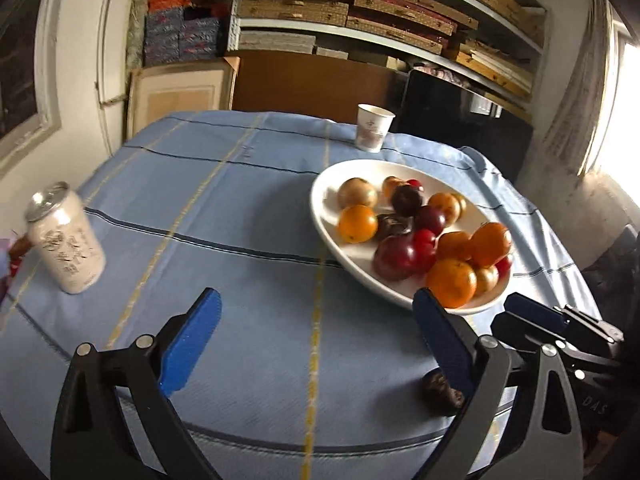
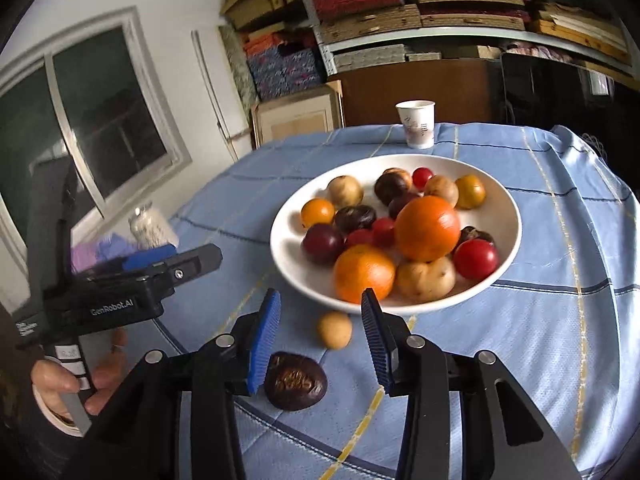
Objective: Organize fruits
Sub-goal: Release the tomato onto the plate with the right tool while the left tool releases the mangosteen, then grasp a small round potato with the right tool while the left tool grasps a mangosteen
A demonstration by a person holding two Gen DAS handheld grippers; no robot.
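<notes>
1. The left gripper (image 1: 316, 344) has its jaws spread wide, with nothing between them but bare blue cloth (image 1: 224, 208).
2. The right gripper (image 2: 316, 344) has its jaws partly open; no pad presses on anything. A dark wrinkled fruit (image 2: 296, 382) lies on the cloth just beside the left pad, low in the gap.
3. A small tan round fruit (image 2: 335, 329) sits on the cloth between the jaw tips and the white plate (image 2: 508, 240), close to the plate's near rim.
4. The plate holds the heap of fruit: a large orange (image 2: 427, 228) on top, a second orange (image 2: 364, 274) at the near edge, a pale lumpy fruit (image 2: 426, 278) beside it, plus red, dark purple and yellow ones.
5. A paper cup (image 2: 416, 124) stands upright behind the plate, at the far side of the surface.
6. A white drink can (image 1: 66, 238) stands well to the left of the plate.
7. A hand (image 2: 60, 384) grips the left gripper's handle, seen in the right wrist view.
</notes>
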